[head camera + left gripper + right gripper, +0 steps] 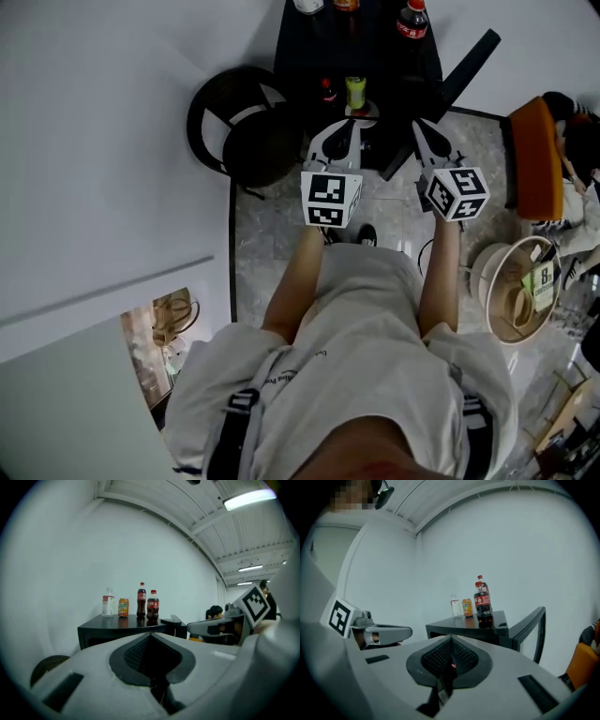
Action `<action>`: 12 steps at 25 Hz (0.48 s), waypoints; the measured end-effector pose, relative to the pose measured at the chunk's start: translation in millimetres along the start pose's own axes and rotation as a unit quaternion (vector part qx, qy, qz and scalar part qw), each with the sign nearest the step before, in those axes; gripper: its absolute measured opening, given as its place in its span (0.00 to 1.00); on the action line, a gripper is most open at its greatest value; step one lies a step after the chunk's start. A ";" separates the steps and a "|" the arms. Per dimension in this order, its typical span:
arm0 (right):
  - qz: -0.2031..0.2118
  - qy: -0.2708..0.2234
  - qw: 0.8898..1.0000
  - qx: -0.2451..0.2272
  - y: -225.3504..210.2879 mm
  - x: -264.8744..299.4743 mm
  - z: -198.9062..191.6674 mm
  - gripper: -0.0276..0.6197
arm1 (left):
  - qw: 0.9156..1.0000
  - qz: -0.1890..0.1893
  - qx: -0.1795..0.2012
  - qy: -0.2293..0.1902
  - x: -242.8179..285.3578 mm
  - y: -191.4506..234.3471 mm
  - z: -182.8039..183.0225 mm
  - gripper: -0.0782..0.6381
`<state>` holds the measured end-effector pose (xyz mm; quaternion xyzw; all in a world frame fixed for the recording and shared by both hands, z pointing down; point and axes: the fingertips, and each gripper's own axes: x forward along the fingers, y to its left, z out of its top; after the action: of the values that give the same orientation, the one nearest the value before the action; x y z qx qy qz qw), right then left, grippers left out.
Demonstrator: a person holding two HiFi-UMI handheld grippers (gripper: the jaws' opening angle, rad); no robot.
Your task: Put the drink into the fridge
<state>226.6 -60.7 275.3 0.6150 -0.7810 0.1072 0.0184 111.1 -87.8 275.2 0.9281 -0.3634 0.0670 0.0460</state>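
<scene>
Several drinks stand on a black table point(375, 56): a clear white-labelled bottle point(108, 603), an orange can point(123, 607) and two cola bottles point(153, 604), the cola also seen in the right gripper view point(482, 601) and from above point(412, 19). A small red-capped bottle point(326, 91) and a yellow-green can point(355, 92) show at the table's near side. My left gripper point(349, 127) point(150, 637) and right gripper point(419, 127) point(451, 639) are held side by side, short of the table and pointing roughly level at it. Both are shut with nothing in them.
A round black stool point(239, 122) stands left of the table and a black chair point(529, 625) to its right. An orange seat point(534, 155) and a pale round basket point(497, 300) are on the right. A white surface point(66, 412) lies at bottom left. People sit behind point(215, 612).
</scene>
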 end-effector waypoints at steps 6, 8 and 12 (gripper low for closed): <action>0.005 0.008 0.999 0.034 10.7 -5.7 1.5 0.05 | 0.998 -0.032 0.031 0.053 -11.4 27.0 -19.1 0.12; -0.008 0.004 0.999 0.037 10.1 -5.5 0.8 0.05 | 0.997 -0.037 0.027 0.054 -13.2 35.7 -21.8 0.12; -0.028 -0.007 0.999 0.030 16.2 -8.3 2.9 0.05 | 0.997 -0.053 0.025 0.042 -19.3 41.5 -15.8 0.12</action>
<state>213.3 -49.8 268.7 0.6380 -0.7597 0.1258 -0.0026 67.3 -103.1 289.3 0.9431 -0.3100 0.1128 0.0412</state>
